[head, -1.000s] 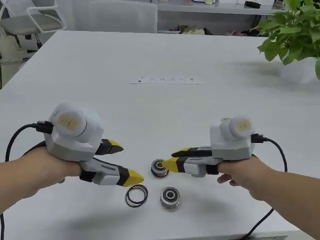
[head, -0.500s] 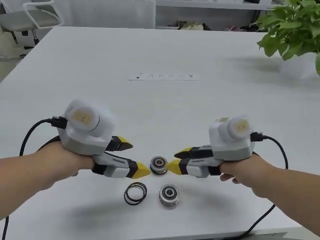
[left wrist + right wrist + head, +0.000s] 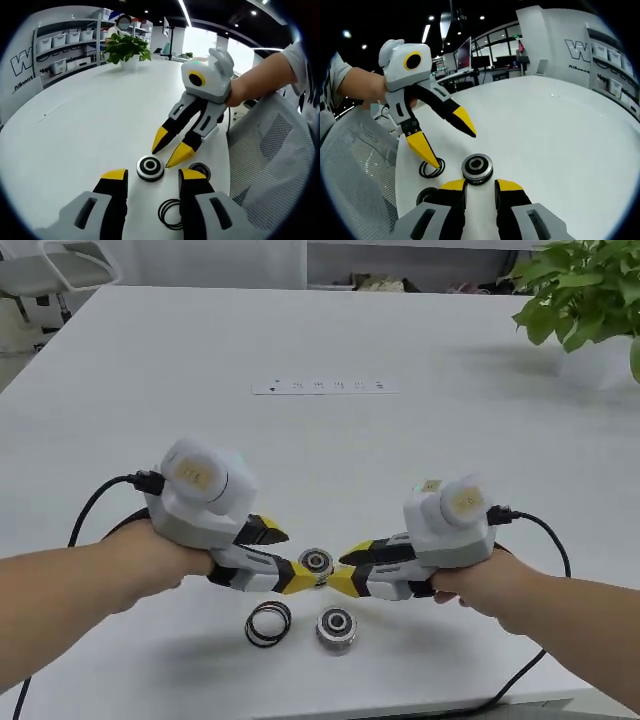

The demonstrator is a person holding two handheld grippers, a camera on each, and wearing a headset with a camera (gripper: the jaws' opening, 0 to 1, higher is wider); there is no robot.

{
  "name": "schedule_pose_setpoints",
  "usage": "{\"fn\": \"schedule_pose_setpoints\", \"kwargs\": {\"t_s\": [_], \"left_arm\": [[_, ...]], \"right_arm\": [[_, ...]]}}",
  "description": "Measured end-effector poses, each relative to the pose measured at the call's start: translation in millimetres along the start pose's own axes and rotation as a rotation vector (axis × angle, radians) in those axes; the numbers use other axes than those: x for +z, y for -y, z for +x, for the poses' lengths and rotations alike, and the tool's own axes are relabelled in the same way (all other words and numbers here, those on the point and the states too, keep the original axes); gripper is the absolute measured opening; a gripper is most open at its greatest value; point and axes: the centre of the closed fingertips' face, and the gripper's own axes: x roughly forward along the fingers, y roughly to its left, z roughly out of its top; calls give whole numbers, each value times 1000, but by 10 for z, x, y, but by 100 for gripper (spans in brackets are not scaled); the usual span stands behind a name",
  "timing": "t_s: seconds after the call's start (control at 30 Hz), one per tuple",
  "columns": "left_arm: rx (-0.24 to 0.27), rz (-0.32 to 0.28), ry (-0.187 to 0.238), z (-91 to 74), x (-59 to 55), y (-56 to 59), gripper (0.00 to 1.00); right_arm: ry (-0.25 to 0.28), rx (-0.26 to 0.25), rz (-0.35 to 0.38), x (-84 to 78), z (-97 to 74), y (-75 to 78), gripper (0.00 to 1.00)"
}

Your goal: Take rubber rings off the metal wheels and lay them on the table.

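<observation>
**Both grippers closed in on one wheel (image 3: 316, 562)**

Left gripper (image 3: 288, 558) and right gripper (image 3: 347, 568) had drawn together. The wheel lay flat, axle up, between their tips. Left fingers stood wide, right fingers narrow, both empty. Rubber rings (image 3: 268, 622) and a second wheel (image 3: 336, 627) lay behind the tips, with bare table (image 3: 400, 440) ahead.

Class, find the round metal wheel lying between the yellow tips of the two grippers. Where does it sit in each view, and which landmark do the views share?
Head view: round metal wheel, low centre, above a second wheel.
Left gripper view: wheel low centre, just past the view's own jaws.
Right gripper view: wheel low centre, just past its own jaws.
Shared landmark: the loose black rubber rings nearby.
</observation>
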Motion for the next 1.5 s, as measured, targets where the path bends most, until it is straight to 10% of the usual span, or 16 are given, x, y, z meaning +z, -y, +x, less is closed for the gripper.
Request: {"fn": "schedule_pose_setpoints", "kwargs": {"t_s": [1.5], "left_arm": [[27,98,-52,244,-29,-68,8]], "right_arm": [[-8,-22,-36,-32,46,-8,11]]}}
